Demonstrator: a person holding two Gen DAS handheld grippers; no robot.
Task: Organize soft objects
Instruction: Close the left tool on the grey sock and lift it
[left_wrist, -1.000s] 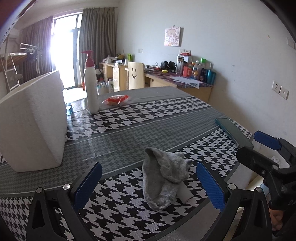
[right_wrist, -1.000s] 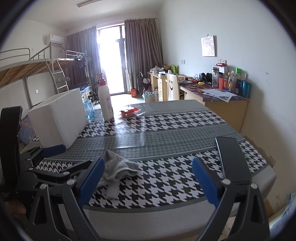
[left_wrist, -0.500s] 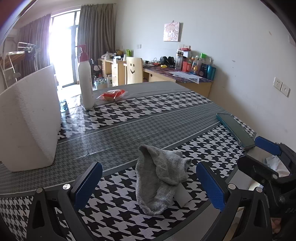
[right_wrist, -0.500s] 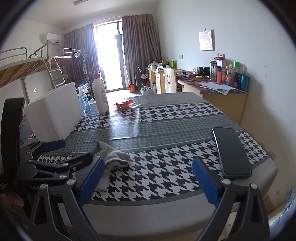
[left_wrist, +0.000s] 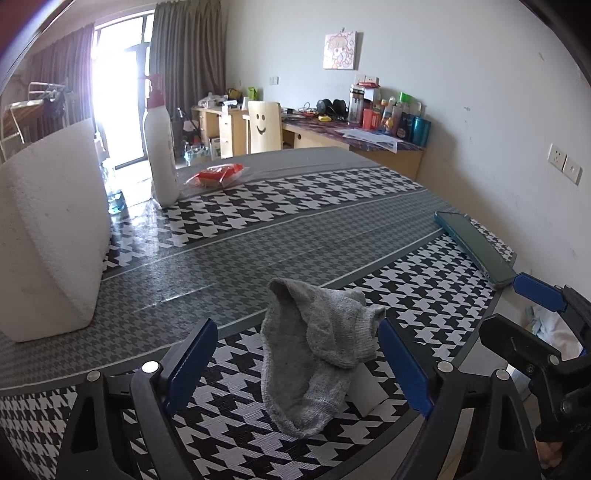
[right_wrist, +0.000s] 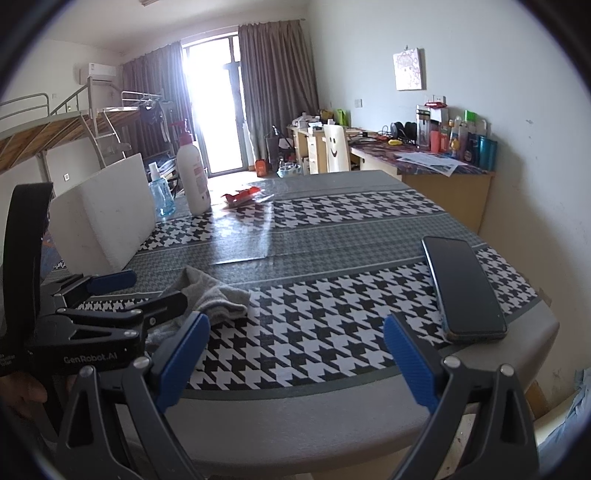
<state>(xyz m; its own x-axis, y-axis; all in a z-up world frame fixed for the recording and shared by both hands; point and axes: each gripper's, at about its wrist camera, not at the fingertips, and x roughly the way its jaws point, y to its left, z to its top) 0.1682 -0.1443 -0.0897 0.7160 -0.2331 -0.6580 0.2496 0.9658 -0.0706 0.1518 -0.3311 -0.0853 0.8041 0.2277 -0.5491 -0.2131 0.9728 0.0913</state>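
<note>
The gray sock (left_wrist: 317, 354) is lying crumpled on the checkered table (left_wrist: 295, 229), near its front edge. The left gripper (left_wrist: 295, 354) is closing its jaws around the sock; the pads are not pressing it. The right gripper (right_wrist: 295, 354) is hovering open and empty, beside the sock. The white foam box (left_wrist: 55, 229) is standing left of the sock; its contents cannot be seen. The phone (right_wrist: 463, 288) is lying well right of the sock.
</note>
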